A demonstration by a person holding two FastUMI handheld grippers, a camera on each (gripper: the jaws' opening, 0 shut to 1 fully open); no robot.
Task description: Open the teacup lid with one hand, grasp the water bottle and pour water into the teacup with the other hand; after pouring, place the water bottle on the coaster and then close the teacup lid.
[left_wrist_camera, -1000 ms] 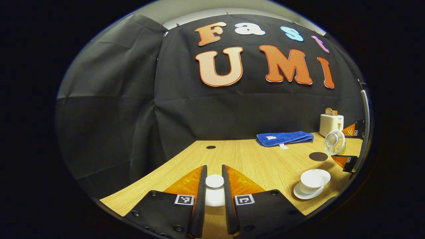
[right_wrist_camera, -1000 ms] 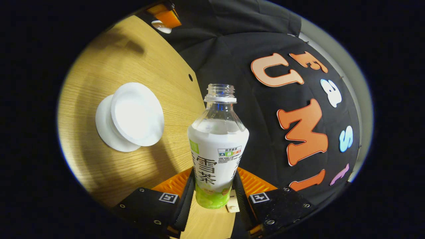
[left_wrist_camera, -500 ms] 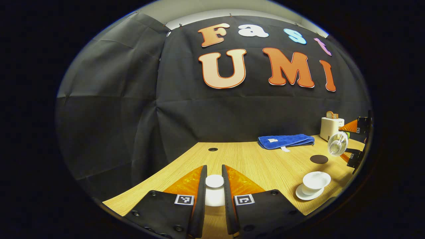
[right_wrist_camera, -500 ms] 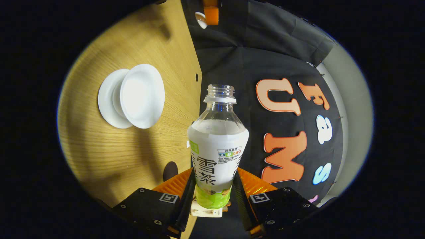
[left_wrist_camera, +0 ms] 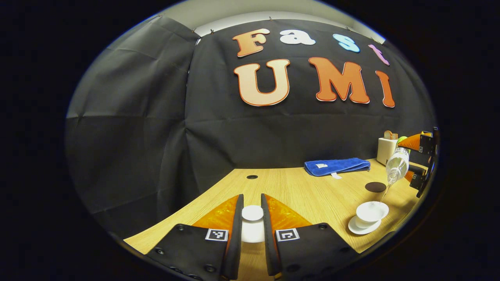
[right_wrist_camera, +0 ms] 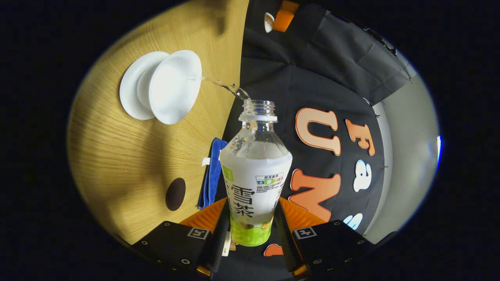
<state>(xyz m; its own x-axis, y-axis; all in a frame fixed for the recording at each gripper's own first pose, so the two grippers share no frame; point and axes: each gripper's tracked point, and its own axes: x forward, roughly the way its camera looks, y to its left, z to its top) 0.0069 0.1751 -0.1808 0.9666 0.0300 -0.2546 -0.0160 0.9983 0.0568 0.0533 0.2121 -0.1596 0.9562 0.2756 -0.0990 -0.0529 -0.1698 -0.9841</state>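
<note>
My right gripper (right_wrist_camera: 251, 224) is shut on the water bottle (right_wrist_camera: 254, 183), an uncapped clear bottle with a white and green label. The bottle is tipped far over, and a thin stream of water runs from its mouth into the white teacup (right_wrist_camera: 175, 92), which stands on its white saucer (right_wrist_camera: 131, 97). In the left gripper view the tilted water bottle (left_wrist_camera: 396, 166) and its stream hang above the teacup (left_wrist_camera: 370, 212) at the far right. My left gripper (left_wrist_camera: 252, 218) is shut on the white teacup lid (left_wrist_camera: 252, 214), held over the table's left part. The dark round coaster (left_wrist_camera: 375, 187) lies beyond the cup.
A folded blue towel (left_wrist_camera: 336, 165) lies at the back of the wooden table (left_wrist_camera: 297, 191), and a white toaster (left_wrist_camera: 386, 149) stands at the back right. A small dark hole (left_wrist_camera: 252, 176) marks the table's far side. Black cloth walls close the booth.
The right gripper has tipped the bottle further over, and water now streams into the teacup. My left gripper has stayed put with the lid.
</note>
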